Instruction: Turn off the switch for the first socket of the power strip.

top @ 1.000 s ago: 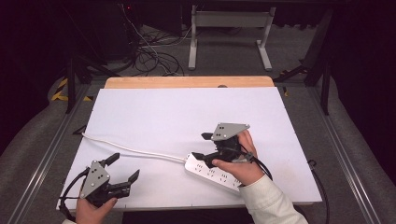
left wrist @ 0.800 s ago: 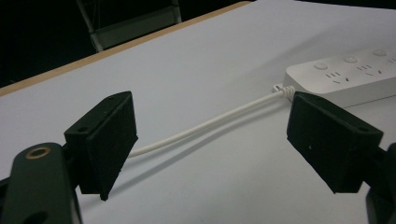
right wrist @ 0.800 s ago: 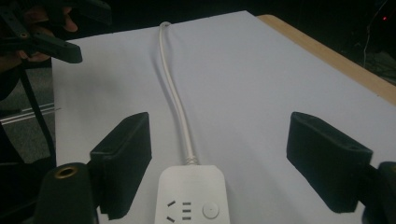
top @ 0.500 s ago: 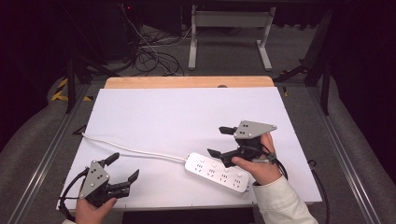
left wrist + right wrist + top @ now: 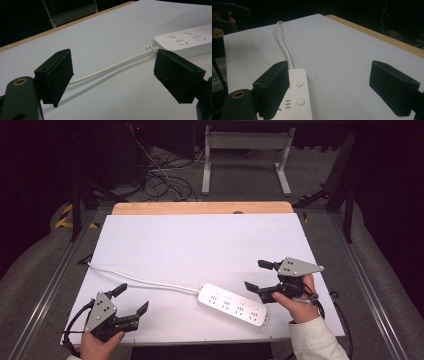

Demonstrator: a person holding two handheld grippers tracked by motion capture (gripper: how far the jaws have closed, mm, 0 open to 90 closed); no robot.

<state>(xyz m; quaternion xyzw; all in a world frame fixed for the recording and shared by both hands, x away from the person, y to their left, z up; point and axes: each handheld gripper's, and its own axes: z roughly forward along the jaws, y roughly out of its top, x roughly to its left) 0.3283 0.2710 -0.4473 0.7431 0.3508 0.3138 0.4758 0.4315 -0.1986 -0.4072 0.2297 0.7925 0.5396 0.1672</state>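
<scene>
High view: power strip [image 5: 232, 303] between both grippers, left [image 5: 131, 300] and right [image 5: 261, 275] fingers released

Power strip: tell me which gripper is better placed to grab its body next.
Right. The right gripper hangs open just beside the power strip, near its far end. The left gripper sits farther off at the table's near left corner, nearer the cord.

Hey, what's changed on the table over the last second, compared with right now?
The right gripper has let go of the power strip and drawn back to its right, jaws open. The strip, its white cord and the open left gripper have stayed put.
</scene>
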